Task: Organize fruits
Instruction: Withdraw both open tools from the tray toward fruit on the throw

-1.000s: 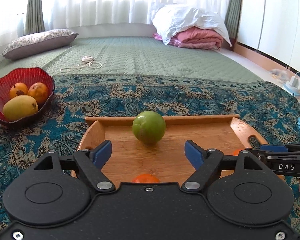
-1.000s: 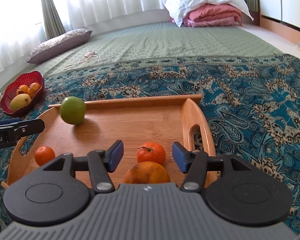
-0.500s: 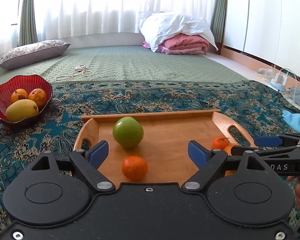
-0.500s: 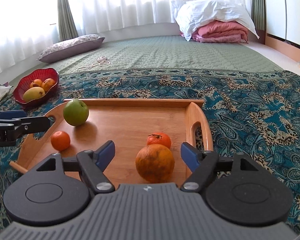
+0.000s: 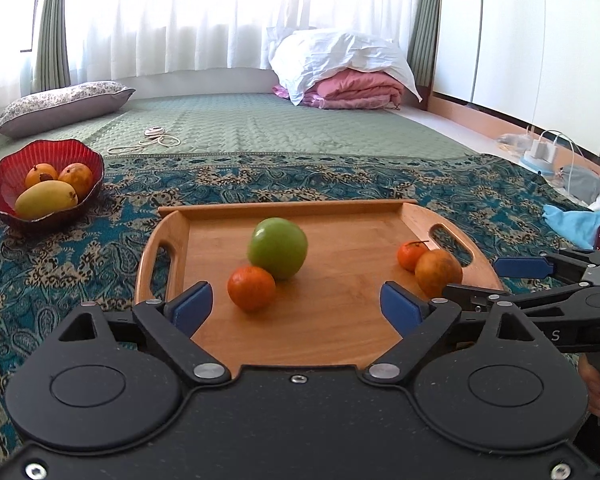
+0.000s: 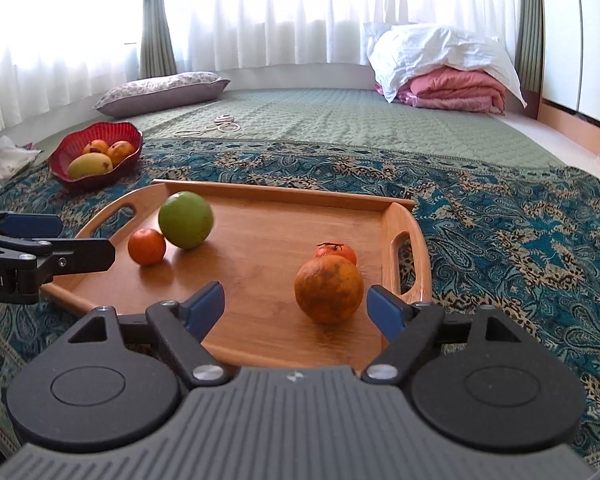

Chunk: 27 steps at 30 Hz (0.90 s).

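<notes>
Fruits: green apple (image 5: 278,247) touching a small tangerine (image 5: 251,288) at the wooden tray's (image 5: 340,320) left-centre; large orange (image 6: 328,289) and a second tangerine (image 6: 336,251) by the right handle. Red bowl (image 5: 4,184), well left on the patterned blanket (image 5: 80,256), holds a mango and two more. Left claw (image 5: 296,306) and right claw (image 6: 296,306): both apart, empty. Likely next: straddle the large orange at its widest point, close gently so it can't roll. Fruits are roundish, no real long axis; second tangerine's stem points up.
</notes>
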{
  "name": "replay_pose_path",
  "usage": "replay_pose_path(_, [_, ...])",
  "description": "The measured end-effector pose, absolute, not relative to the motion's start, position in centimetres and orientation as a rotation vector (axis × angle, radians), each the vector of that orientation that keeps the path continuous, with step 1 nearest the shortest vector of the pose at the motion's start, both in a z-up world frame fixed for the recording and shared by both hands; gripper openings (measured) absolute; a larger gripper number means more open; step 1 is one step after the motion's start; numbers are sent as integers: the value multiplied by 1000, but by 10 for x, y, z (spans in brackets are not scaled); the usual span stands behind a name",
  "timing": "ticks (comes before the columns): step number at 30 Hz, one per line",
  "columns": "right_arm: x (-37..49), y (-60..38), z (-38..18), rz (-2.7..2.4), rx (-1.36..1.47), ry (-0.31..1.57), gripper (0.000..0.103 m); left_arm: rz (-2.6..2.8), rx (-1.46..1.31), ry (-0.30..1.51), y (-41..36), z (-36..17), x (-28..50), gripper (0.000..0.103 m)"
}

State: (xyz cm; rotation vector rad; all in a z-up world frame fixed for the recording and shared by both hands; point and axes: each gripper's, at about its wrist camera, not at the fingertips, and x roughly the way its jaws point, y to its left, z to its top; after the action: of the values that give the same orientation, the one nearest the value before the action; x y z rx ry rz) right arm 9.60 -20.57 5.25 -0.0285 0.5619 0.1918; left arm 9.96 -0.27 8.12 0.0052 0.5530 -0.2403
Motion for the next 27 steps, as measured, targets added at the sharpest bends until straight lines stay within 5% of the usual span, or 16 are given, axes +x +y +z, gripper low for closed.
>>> replay_pose_path(27, [33,-192,29,171,-159,471,90,-241,2,548,-1,59,42,95])
